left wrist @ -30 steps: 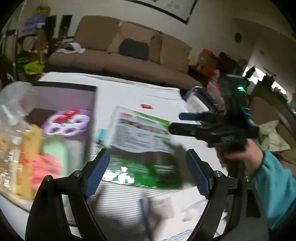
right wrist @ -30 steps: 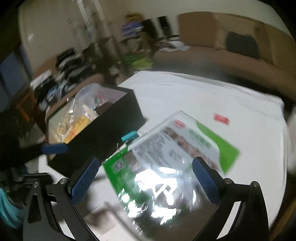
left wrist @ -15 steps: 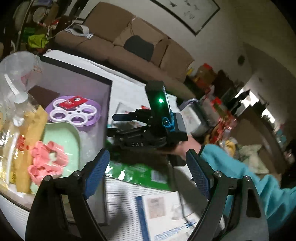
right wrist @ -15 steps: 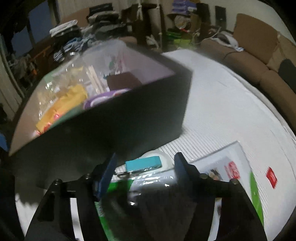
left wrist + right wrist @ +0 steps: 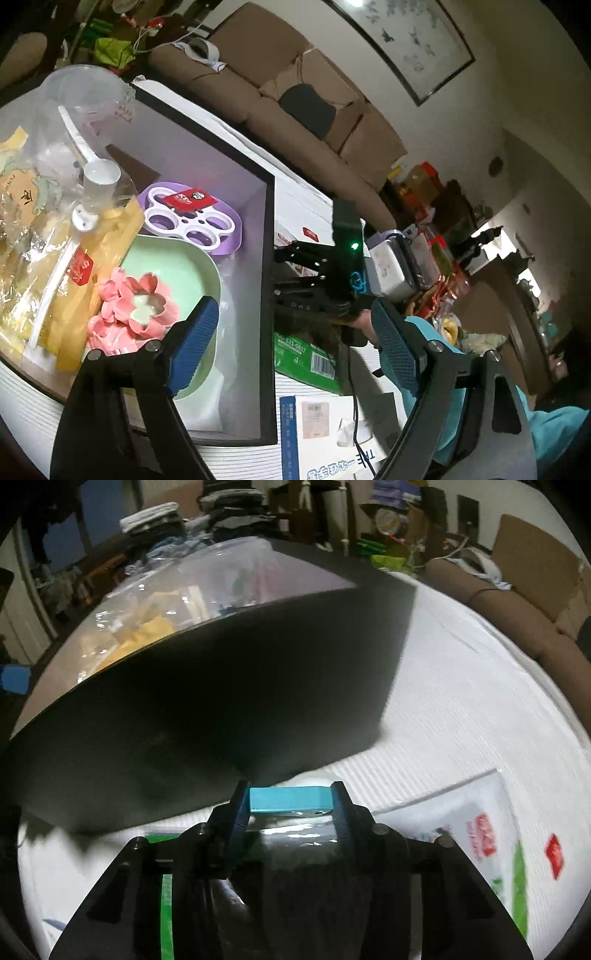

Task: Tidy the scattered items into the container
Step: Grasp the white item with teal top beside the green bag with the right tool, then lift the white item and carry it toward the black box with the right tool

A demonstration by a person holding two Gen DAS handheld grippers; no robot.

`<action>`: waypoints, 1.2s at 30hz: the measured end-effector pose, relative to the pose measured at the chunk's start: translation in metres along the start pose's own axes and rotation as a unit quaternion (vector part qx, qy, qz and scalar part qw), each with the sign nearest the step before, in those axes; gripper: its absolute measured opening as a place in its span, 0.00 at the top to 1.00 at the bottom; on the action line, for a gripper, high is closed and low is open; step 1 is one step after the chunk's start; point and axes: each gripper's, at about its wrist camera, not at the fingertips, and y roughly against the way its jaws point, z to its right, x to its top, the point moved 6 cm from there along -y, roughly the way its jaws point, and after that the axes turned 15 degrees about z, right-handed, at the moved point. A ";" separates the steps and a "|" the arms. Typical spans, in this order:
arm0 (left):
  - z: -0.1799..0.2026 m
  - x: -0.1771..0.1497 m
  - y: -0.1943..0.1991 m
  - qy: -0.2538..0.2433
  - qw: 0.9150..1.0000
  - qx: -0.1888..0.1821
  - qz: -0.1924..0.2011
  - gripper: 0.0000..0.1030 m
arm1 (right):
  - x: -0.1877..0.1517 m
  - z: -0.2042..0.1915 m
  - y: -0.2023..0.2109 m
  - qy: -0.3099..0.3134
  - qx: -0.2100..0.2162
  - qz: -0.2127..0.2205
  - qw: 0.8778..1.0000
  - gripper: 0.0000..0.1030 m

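Observation:
The black box [image 5: 269, 236] stands on the white table and holds a purple tray, a green bowl [image 5: 177, 266] with pink moulds, and plastic bags. Its dark outer wall [image 5: 221, 709] fills the right wrist view. My right gripper [image 5: 291, 805] is shut on a small teal block [image 5: 290, 800], low beside that wall and above a green snack bag [image 5: 480, 834]. The right gripper also shows in the left wrist view [image 5: 314, 280]. My left gripper [image 5: 291, 350] is open and empty, hovering over the box's near right corner.
A small red packet [image 5: 555, 856] lies on the table to the right, also seen in the left wrist view [image 5: 309, 233]. A blue and white booklet [image 5: 332, 435] lies by the box. A brown sofa [image 5: 280, 88] stands behind the table. Clutter sits at the right.
My right gripper closed onto the teal block beside the box and moved closer to the wall. My left gripper shifted over the box, still open.

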 end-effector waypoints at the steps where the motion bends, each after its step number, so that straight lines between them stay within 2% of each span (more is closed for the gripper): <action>1: 0.001 0.000 0.000 -0.002 1.000 -0.001 0.000 0.19 | 0.000 0.002 0.004 -0.010 -0.001 0.002 1.000 0.57; 5: 0.007 0.000 -0.001 -0.017 1.000 -0.002 0.001 0.19 | 0.006 0.011 0.031 -0.044 -0.016 0.028 0.999 0.58; 6: 0.008 0.000 -0.001 -0.024 1.000 0.002 0.004 0.19 | 0.011 0.014 0.043 -0.058 -0.018 0.042 0.997 0.74; 7: 0.009 0.002 0.000 -0.030 1.000 0.005 0.008 0.19 | 0.017 0.017 0.057 -0.073 -0.022 0.058 0.995 0.82; 10: 0.008 0.008 0.002 -0.033 0.999 0.009 0.020 0.19 | 0.036 0.023 0.093 -0.102 -0.032 0.099 0.989 0.82; 11: 0.006 0.010 0.003 -0.028 0.999 0.011 0.025 0.19 | 0.040 0.024 0.098 -0.103 -0.043 0.094 0.989 0.82; 13: 0.001 0.017 0.005 -0.010 0.999 0.007 0.034 0.19 | 0.043 0.021 0.097 -0.088 -0.063 0.067 0.992 0.76; 14: -0.002 0.019 0.006 -0.001 0.999 0.003 0.037 0.19 | 0.042 0.017 0.093 -0.082 -0.068 0.056 0.993 0.69; 15: -0.005 0.021 0.006 0.006 0.999 0.003 0.037 0.19 | 0.040 0.013 0.088 -0.077 -0.071 0.046 0.993 0.50; 16: -0.007 0.022 0.006 0.009 0.999 0.004 0.037 0.19 | 0.037 0.006 0.080 -0.064 -0.077 0.035 0.994 0.39; 22: -0.002 0.016 0.000 -0.020 1.000 0.004 0.020 0.19 | 0.007 -0.011 0.031 -0.002 -0.074 -0.026 0.997 0.40; 26: 0.009 0.013 -0.004 -0.073 0.997 0.032 0.020 0.19 | -0.006 -0.003 0.014 -0.056 -0.061 -0.041 0.996 0.40; 29: 0.013 0.008 -0.012 -0.106 0.993 0.058 0.013 0.19 | -0.010 -0.001 0.006 -0.068 -0.059 -0.046 0.995 0.40; 30: 0.014 0.006 -0.015 -0.115 0.991 0.064 0.010 0.19 | -0.011 -0.001 0.006 -0.070 -0.059 -0.046 0.995 0.42; 31: 0.016 0.004 -0.017 -0.125 0.990 0.071 0.007 0.19 | -0.011 -0.001 0.004 -0.073 -0.057 -0.047 0.995 0.51; 33: 0.017 0.001 -0.019 -0.141 0.987 0.082 0.002 0.19 | -0.012 -0.003 0.003 -0.079 -0.058 -0.049 0.994 0.52; 36: 0.019 -0.002 -0.021 -0.154 0.984 0.094 -0.001 0.19 | -0.015 -0.001 0.012 -0.102 -0.050 -0.041 0.993 0.70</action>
